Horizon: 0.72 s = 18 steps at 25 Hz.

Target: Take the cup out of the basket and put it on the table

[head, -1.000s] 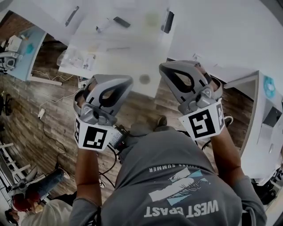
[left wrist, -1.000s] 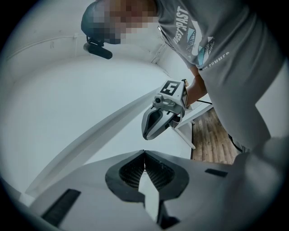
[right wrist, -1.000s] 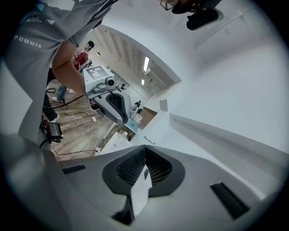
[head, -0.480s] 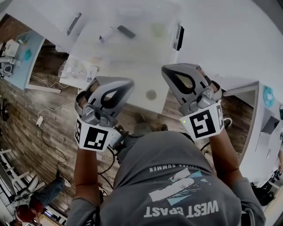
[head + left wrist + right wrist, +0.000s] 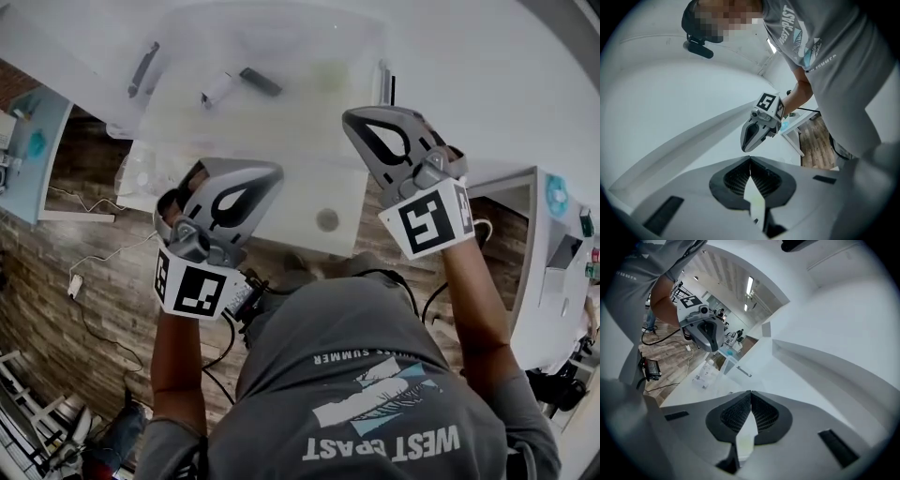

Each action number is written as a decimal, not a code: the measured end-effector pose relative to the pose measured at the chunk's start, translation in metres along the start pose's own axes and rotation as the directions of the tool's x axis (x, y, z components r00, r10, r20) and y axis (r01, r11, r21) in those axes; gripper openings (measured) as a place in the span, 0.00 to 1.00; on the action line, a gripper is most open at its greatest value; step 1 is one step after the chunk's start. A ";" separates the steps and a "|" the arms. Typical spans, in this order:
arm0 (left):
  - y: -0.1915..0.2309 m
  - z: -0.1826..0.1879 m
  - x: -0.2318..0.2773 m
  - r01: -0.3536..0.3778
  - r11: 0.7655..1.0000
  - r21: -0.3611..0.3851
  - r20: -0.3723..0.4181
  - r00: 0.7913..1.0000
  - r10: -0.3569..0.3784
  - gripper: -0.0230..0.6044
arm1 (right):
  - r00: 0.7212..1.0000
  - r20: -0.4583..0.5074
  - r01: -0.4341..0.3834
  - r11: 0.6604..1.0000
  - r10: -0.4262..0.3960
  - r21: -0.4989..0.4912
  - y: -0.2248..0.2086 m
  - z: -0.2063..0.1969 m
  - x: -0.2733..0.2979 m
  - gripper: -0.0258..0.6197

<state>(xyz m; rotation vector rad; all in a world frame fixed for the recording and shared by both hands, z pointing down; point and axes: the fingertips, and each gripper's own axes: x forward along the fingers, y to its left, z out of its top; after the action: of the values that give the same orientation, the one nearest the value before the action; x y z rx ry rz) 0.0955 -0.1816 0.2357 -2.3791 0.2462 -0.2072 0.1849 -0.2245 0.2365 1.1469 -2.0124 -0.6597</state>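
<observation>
No cup or basket shows clearly; only a pale greenish blur (image 5: 330,71) lies far back on the white table (image 5: 281,150). Both grippers are held up in front of the person, above the table's near edge. My left gripper (image 5: 274,172) is shut, its jaws meeting at the tip with nothing between them (image 5: 750,158). My right gripper (image 5: 349,117) is shut and empty as well (image 5: 750,392). Each gripper view catches the other gripper: the right gripper (image 5: 747,146) from the left, the left gripper (image 5: 714,347) from the right.
On the table lie a black flat item (image 5: 260,82), a small white item (image 5: 216,91), a dark bar (image 5: 142,68) and a dark round spot (image 5: 327,219). A white cabinet (image 5: 553,253) stands at the right. Wooden floor with cables (image 5: 84,272) lies at the left.
The table has slid nearer and lower in the head view as the person moves toward it. The right gripper has risen slightly. Both grippers stay shut.
</observation>
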 end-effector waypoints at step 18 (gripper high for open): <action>0.026 -0.048 -0.018 -0.109 0.988 -0.110 -0.089 0.991 0.099 0.05 | 0.837 -0.468 -0.320 0.947 0.283 0.001 -0.041 -0.145 0.171 0.14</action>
<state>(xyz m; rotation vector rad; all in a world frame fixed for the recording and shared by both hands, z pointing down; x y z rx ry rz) 0.0641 -0.2272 0.2511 -2.4658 0.4314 -0.2492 0.2605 -0.4055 0.3529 0.8151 -1.6828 -0.2633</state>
